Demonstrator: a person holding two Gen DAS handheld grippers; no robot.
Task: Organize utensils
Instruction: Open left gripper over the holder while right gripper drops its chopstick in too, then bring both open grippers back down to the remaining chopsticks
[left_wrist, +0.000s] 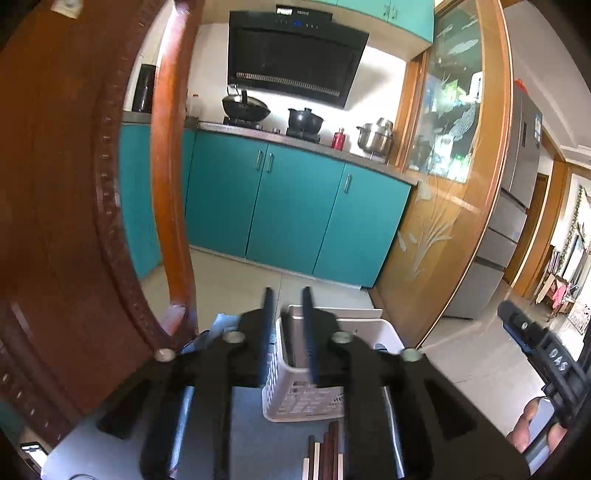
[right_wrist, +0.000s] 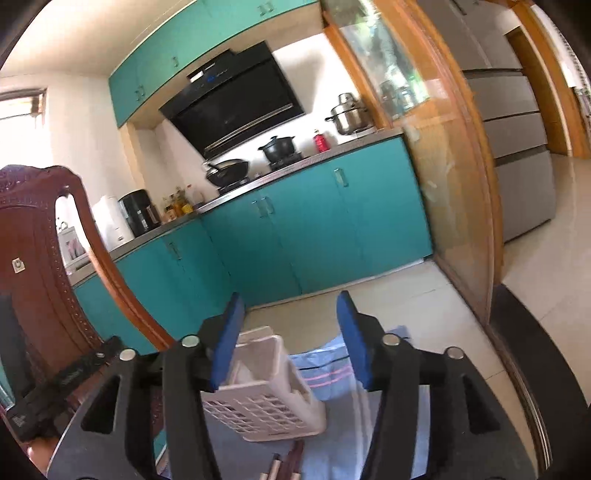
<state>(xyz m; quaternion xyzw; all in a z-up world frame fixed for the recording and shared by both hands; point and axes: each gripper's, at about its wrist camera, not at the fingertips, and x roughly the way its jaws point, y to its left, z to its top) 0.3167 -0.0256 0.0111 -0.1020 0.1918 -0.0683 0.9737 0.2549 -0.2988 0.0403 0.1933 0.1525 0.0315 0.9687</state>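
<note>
A white perforated utensil basket (left_wrist: 295, 391) stands on a blue-grey cloth; it also shows in the right wrist view (right_wrist: 266, 398). Several dark and pale chopsticks (left_wrist: 325, 450) lie in front of it, also seen low in the right wrist view (right_wrist: 284, 465). My left gripper (left_wrist: 288, 314) hovers above the basket, its fingers a narrow gap apart with nothing between them. My right gripper (right_wrist: 291, 325) is open and empty, raised above the basket and the cloth (right_wrist: 332, 369).
A carved wooden chair back (left_wrist: 74, 221) rises close on the left, also in the right wrist view (right_wrist: 37, 258). Teal kitchen cabinets (left_wrist: 288, 206), a stove with pots and a glass-fronted wooden partition (left_wrist: 454, 184) stand beyond. The right gripper's body (left_wrist: 543, 354) shows at right.
</note>
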